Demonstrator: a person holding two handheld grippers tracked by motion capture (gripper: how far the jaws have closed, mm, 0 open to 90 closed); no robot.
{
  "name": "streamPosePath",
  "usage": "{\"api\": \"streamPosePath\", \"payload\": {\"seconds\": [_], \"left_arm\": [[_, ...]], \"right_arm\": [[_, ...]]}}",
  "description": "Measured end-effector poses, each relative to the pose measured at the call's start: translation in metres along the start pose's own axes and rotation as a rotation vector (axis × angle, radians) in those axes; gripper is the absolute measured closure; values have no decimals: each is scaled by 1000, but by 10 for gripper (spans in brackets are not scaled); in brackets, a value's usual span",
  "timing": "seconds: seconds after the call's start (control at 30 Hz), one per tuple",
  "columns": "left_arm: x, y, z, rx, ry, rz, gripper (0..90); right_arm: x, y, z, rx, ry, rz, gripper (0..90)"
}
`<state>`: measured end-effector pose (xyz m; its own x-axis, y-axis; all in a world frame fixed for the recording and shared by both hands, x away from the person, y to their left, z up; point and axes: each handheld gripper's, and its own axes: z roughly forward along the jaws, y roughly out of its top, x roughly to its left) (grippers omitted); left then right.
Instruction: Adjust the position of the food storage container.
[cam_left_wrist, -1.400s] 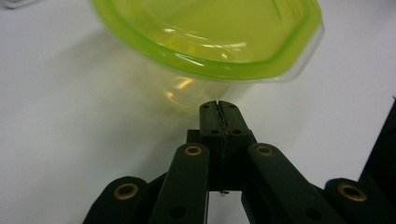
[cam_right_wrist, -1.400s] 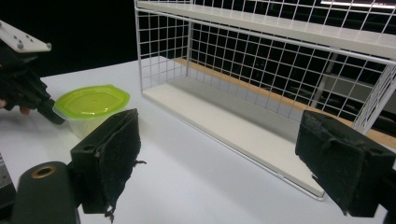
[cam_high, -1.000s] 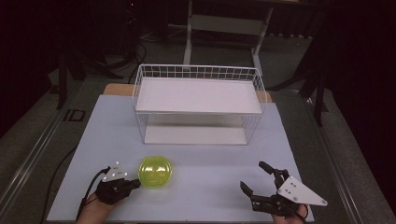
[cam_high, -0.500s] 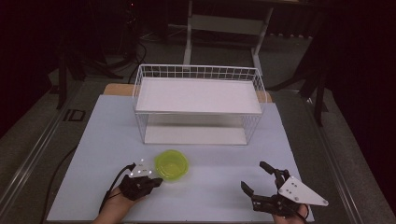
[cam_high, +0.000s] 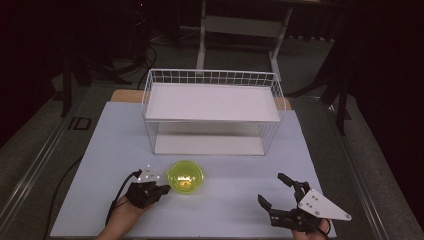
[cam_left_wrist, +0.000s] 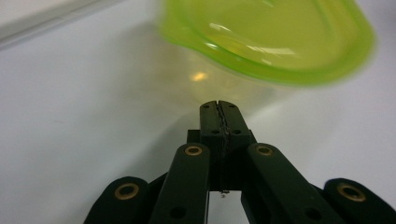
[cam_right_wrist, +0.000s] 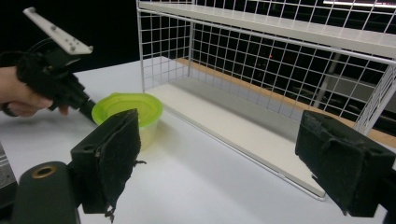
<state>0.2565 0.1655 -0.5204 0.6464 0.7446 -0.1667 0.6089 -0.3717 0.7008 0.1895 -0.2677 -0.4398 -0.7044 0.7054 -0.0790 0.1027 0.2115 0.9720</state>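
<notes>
Since a second ago the left gripper (cam_high: 161, 189) and the green lidded container (cam_high: 185, 177) have both travelled rightward and toward the wire rack (cam_high: 212, 111), the container now sitting in front of the rack's left half on the white table (cam_high: 240, 200). Just left of the container, the left gripper's jaws are pressed fully together, nothing between them, and their tips (cam_left_wrist: 219, 108) sit at the container's clear wall (cam_left_wrist: 243, 88) below its green lid; whether they touch it cannot be told. A hand (cam_high: 121, 220) holds that gripper from below. Well right of the container, near the table's front edge, the right gripper (cam_high: 276, 191) rests with its jaws spread wide and empty, its padded fingers (cam_right_wrist: 112, 154) framing the container (cam_right_wrist: 128, 112) and the rack (cam_right_wrist: 280, 70) beyond.
</notes>
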Motion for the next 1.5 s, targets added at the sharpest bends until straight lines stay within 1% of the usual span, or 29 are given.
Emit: {"api": "streamPosePath", "payload": {"seconds": [0.03,0.07,0.13,0.2,0.23,0.27,0.3,0.33,0.43,0.5,0.57,0.6,0.67,0.83,0.87,0.97,1.03,1.07,1.1,1.13,1.2,1.27,1.3,1.37,1.43,1.5], "left_arm": [[4,2,1,-2,10,-6,900],[8,5,2,-9,10,-17,900],[14,10,6,-23,13,-23,900],[17,16,11,-28,9,-23,900],[18,18,13,-25,-3,-28,900],[17,20,16,-20,-3,-22,900],[16,21,19,-11,-5,-17,900],[15,22,21,-8,-19,-19,900],[10,23,25,-3,-39,-14,900],[6,22,25,-10,-59,-29,900],[1,22,26,-8,-67,-17,900],[-2,23,27,1,-77,-17,900],[-8,23,29,14,-82,-9,900],[-22,21,33,28,-132,-15,900],[-26,20,34,34,-134,-5,900],[-35,18,36,43,-163,7,900],[-38,18,38,51,-177,-3,900],[-38,18,39,49,-181,-18,900],[-38,17,39,49,-175,-20,900],[-38,17,38,49,-160,-12,900],[-35,17,34,31,-171,-39,900],[-33,17,31,14,-169,-59,900],[-33,18,31,13,-171,-61,900],[-35,20,32,22,-162,-54,900],[-37,22,35,25,-165,-45,900],[-40,25,39,22,-174,-49,900]], "right_arm": [[0,0,0,0,-1,0,139],[0,0,0,0,-1,2,140],[-1,0,0,0,-3,5,140],[-1,0,0,-1,-2,3,140],[-1,0,0,0,-4,2,140],[-1,0,0,-1,-2,5,140],[-1,0,0,-2,-1,6,140],[-1,0,-1,-3,-3,5,140],[-2,0,-1,-6,-1,6,140],[-2,0,-2,-7,-1,6,140],[-2,0,-1,-7,1,7,140],[-2,0,-1,-9,2,5,140],[-2,0,-1,-7,3,4,140],[-2,1,-2,-10,3,5,140],[-2,1,-2,-10,3,5,140],[-2,0,-2,-8,3,10,141],[-2,1,-2,-6,4,8,140],[-1,1,-2,-8,5,5,140],[-1,1,-2,-10,5,4,140],[-1,1,-2,-10,4,1,140],[-1,1,-2,-13,3,0,140],[-1,1,-2,-10,3,4,140],[-1,1,-2,-8,3,6,140],[-2,0,-1,-6,5,8,140],[-1,0,0,-4,7,3,140],[1,1,0,-4,6,-2,140]]}}
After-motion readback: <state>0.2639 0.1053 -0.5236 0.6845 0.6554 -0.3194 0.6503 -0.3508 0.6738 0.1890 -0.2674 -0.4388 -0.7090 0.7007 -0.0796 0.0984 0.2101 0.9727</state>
